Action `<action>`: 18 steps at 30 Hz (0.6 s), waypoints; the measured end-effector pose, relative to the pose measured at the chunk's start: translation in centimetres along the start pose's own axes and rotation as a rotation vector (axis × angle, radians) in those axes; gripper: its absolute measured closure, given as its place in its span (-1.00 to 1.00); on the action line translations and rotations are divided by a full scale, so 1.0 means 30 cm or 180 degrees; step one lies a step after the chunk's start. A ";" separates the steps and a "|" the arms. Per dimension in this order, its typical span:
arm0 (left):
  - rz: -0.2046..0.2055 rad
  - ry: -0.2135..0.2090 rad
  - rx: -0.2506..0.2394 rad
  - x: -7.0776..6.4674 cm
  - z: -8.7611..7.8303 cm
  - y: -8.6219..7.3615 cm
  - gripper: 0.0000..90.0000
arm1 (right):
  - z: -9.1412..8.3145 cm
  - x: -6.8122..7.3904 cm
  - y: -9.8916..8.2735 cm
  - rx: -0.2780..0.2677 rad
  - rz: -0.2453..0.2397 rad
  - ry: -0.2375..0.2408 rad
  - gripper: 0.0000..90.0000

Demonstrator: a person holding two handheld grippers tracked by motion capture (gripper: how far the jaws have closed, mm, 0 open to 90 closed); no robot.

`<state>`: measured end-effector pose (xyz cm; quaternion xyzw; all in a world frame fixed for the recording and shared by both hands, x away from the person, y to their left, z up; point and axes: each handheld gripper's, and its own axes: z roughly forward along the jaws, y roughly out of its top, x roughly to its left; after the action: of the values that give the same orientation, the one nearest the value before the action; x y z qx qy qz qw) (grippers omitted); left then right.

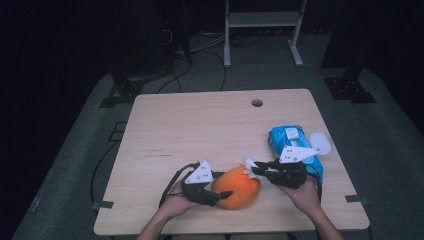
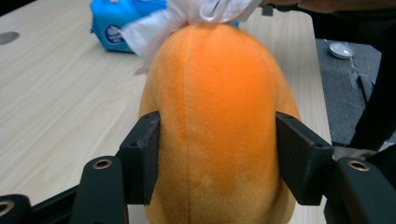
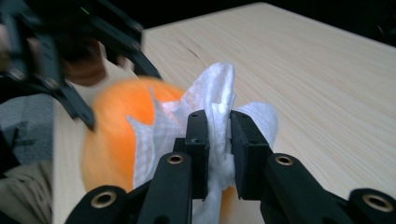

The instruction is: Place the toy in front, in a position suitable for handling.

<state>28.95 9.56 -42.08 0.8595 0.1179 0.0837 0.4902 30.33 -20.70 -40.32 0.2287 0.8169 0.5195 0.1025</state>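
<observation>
Left gripper view: left claw (image 2: 217, 158) spread wide, clamping orange plush (image 2: 217, 121); right claw (image 3: 218, 154) pinches white tissue (image 3: 212, 93) against it.

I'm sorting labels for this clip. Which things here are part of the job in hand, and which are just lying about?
In use:
- orange plush fruit, clamped by the left gripper
- white wipe, pinched by the right gripper against the fruit
- blue wipes pack, probably the wipe's source

Lying about:
- white disc beside the pack

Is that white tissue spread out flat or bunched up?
Bunched up: the white tissue is pinched into crumpled folds between the right gripper jaws, against the orange plush toy.
</observation>
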 end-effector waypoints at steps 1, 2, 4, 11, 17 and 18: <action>0.0005 0.0012 -0.0013 0.002 -0.004 0.002 -0.15 | -0.002 -0.010 -0.006 0.0023 0.0035 -0.0028 0.72; -0.0003 0.0013 -0.0028 0.000 -0.003 0.005 -0.15 | -0.004 -0.016 -0.009 0.0011 0.0088 -0.0016 0.72; 0.0037 0.0001 -0.0032 -0.007 0.006 0.010 -0.14 | -0.002 -0.010 -0.001 -0.0048 0.0092 0.0021 0.72; 0.0137 0.0069 -0.0079 -0.039 0.014 0.037 -0.14 | 0.042 0.071 0.047 -0.0098 -0.0171 0.0220 0.71; 0.0023 0.0087 -0.0181 -0.023 -0.011 0.033 -0.11 | 0.024 -0.003 -0.003 -0.0035 0.0096 0.0100 0.71; 0.0031 0.0077 -0.0183 -0.027 -0.005 0.033 -0.11 | 0.022 -0.001 -0.003 -0.0042 0.0107 0.0090 0.71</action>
<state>28.25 8.95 -41.18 0.8445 0.1172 0.0999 0.5129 30.61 -20.23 -40.69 0.2344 0.8108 0.5297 0.0837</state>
